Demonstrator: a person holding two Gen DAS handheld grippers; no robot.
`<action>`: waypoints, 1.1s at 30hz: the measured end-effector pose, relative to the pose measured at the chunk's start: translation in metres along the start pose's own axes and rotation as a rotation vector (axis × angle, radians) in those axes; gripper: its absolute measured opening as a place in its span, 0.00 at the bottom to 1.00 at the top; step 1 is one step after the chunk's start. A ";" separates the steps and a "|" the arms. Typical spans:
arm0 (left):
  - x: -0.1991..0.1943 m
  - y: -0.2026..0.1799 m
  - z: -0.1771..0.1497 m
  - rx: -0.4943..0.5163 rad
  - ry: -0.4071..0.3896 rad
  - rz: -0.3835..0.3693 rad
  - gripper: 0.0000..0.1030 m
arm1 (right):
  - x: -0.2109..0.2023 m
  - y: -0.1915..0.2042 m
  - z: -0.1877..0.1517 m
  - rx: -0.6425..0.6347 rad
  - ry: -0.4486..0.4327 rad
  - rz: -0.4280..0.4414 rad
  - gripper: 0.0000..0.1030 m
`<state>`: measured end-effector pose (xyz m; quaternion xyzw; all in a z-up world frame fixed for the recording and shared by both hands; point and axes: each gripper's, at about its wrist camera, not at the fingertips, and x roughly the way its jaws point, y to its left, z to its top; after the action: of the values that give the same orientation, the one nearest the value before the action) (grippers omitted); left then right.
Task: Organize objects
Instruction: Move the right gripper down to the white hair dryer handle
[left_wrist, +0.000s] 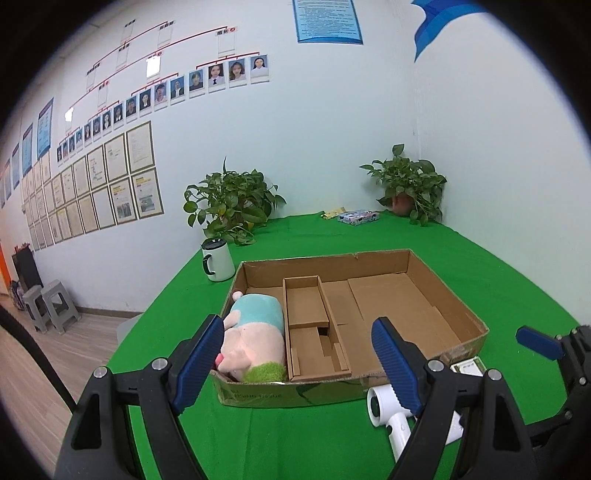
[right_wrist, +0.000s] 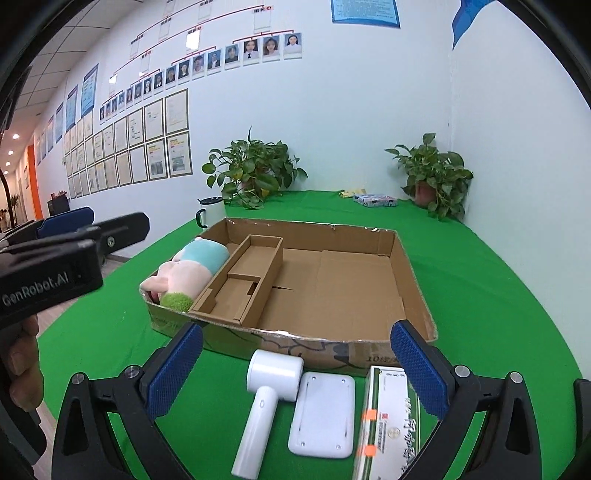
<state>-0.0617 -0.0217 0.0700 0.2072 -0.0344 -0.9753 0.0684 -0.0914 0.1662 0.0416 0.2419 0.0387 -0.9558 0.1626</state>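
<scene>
Two grippers hovered with jaws spread wide and empty over the green desk (left_wrist: 480, 266).
Left wrist view: left gripper (left_wrist: 301, 349) faced the cardboard box (left_wrist: 447, 306), plush toy (left_wrist: 255, 332) in its left compartment. Right wrist view: right gripper (right_wrist: 295, 360) hung above the white handheld device (right_wrist: 264, 391), white pad (right_wrist: 321, 413) and green-and-white carton (right_wrist: 384, 424) along the desk's near edge.

An office; staff photo chart (left_wrist: 177, 88) and framed certificates (right_wrist: 147, 147) on wall.

Both my wrist cameras look forward and slightly down along the fingers, close over the green table (left_wrist: 498, 266). Left view faces the cardboard box (left_wrist: 436, 273) head-on; right view sits nearer its front right. Both share box, plants (right_wrist: 255, 166), wall.
</scene>
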 end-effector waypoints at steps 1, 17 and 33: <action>-0.003 -0.001 -0.002 0.002 -0.003 0.005 0.80 | -0.002 -0.001 0.000 0.000 -0.004 0.001 0.99; -0.004 0.007 -0.025 -0.002 0.029 -0.029 0.80 | -0.021 -0.018 -0.036 0.091 0.034 0.102 0.99; 0.053 0.011 -0.071 -0.105 0.231 -0.207 0.80 | 0.020 0.002 -0.104 0.103 0.220 0.221 0.98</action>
<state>-0.0790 -0.0434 -0.0144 0.3166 0.0462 -0.9473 -0.0181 -0.0604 0.1741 -0.0589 0.3559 -0.0197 -0.9005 0.2490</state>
